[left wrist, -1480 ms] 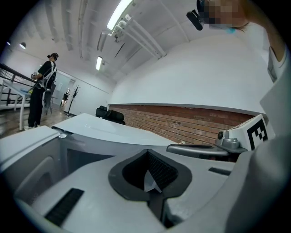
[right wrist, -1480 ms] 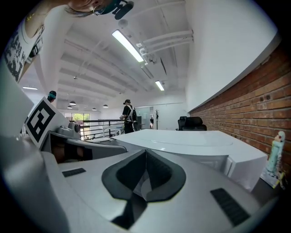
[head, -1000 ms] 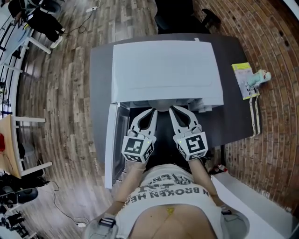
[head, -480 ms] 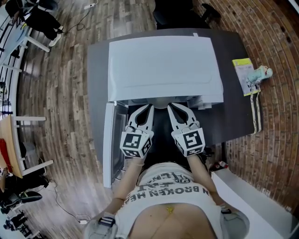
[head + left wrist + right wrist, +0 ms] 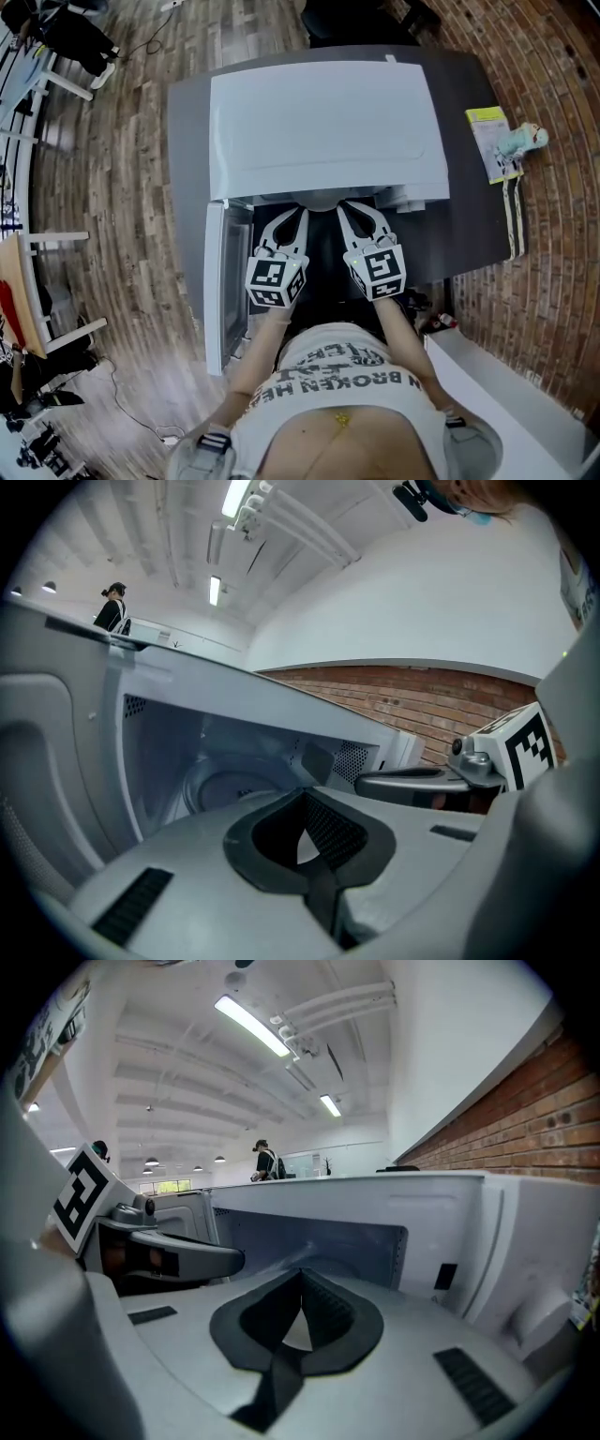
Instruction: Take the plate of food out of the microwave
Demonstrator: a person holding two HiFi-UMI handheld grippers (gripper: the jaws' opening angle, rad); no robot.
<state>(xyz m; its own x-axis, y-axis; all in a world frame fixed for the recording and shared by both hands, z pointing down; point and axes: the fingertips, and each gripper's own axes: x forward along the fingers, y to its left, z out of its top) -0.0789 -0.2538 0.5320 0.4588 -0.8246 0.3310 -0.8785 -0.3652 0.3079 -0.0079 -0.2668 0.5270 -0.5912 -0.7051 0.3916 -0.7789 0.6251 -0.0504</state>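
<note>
Left gripper (image 5: 298,216) and right gripper (image 5: 343,212), both closed on nothing, face the boxy white microwave (image 5: 323,122), its door open; lifting the food out remains undone.

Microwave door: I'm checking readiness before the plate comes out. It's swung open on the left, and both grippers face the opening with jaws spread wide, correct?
Only the jaws are wrong: the left gripper and right gripper are shut and empty, as the two gripper views show. The microwave door is open on the left, and both face the opening.
</note>
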